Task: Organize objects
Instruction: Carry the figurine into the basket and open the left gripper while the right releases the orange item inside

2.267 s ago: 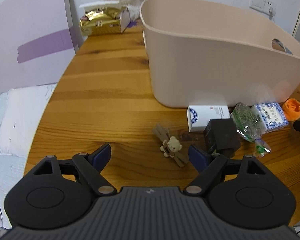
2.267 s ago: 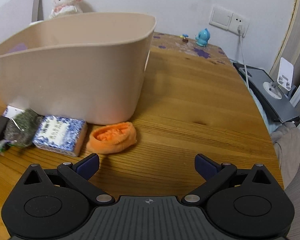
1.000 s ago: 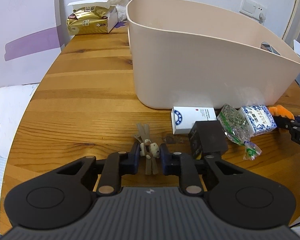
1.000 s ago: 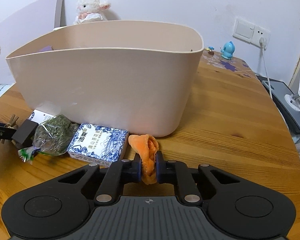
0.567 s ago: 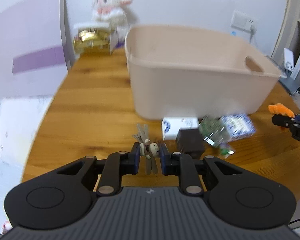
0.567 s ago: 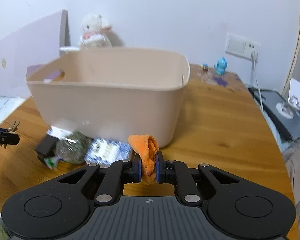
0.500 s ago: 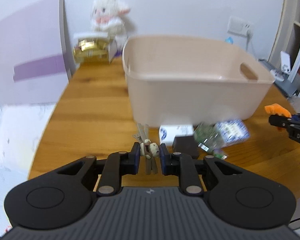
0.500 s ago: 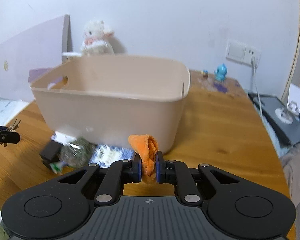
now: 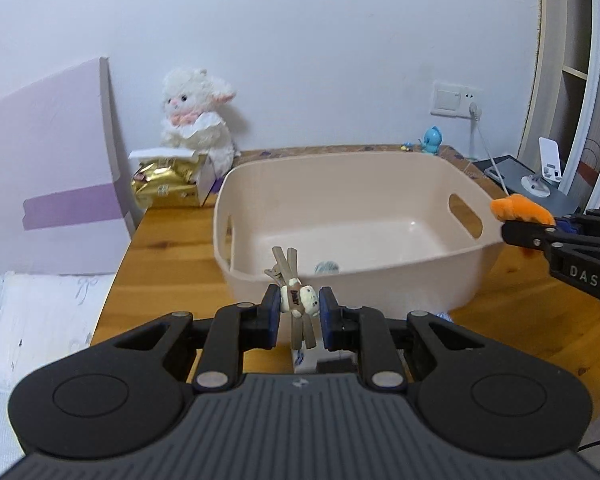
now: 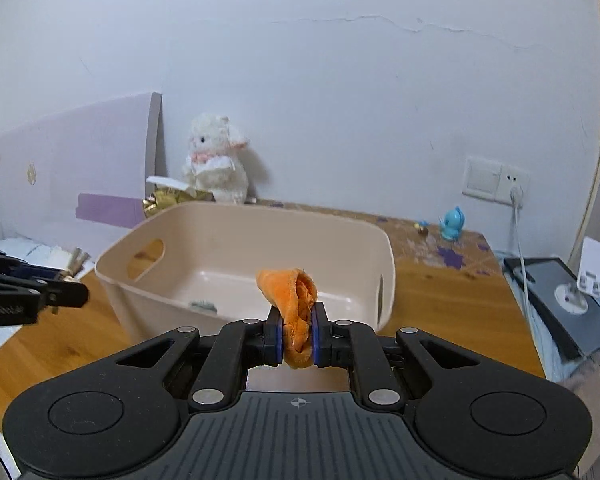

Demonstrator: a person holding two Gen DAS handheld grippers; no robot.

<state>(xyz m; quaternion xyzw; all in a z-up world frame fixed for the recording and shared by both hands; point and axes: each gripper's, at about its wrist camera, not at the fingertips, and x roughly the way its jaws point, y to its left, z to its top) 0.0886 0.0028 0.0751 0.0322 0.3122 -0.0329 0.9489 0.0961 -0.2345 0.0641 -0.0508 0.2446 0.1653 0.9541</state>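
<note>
My left gripper (image 9: 300, 308) is shut on a small bear clip (image 9: 296, 298), a pale bear figure on crossed wooden clothespins, held in the air just in front of the near wall of the beige tub (image 9: 356, 276). My right gripper (image 10: 296, 330) is shut on an orange plush piece (image 10: 290, 292), raised in front of the beige tub (image 10: 384, 276). In the left wrist view the right gripper (image 9: 512, 226) and its orange plush piece (image 9: 518, 208) hang by the tub's right rim. A small round object (image 9: 326, 267) lies on the tub floor.
A white plush lamb (image 9: 196, 128) and a gold tissue pack (image 9: 166, 186) stand at the table's back left. A blue figurine (image 10: 452, 218) and a cable (image 10: 520, 236) are at the back right. A box (image 9: 304, 358) peeks below my left fingers. A bed (image 9: 32, 320) borders the table's left edge.
Both grippers have risen with their loads, so the tub's inside now shows from above. The items on the table in front of the tub have dropped out of sight.
</note>
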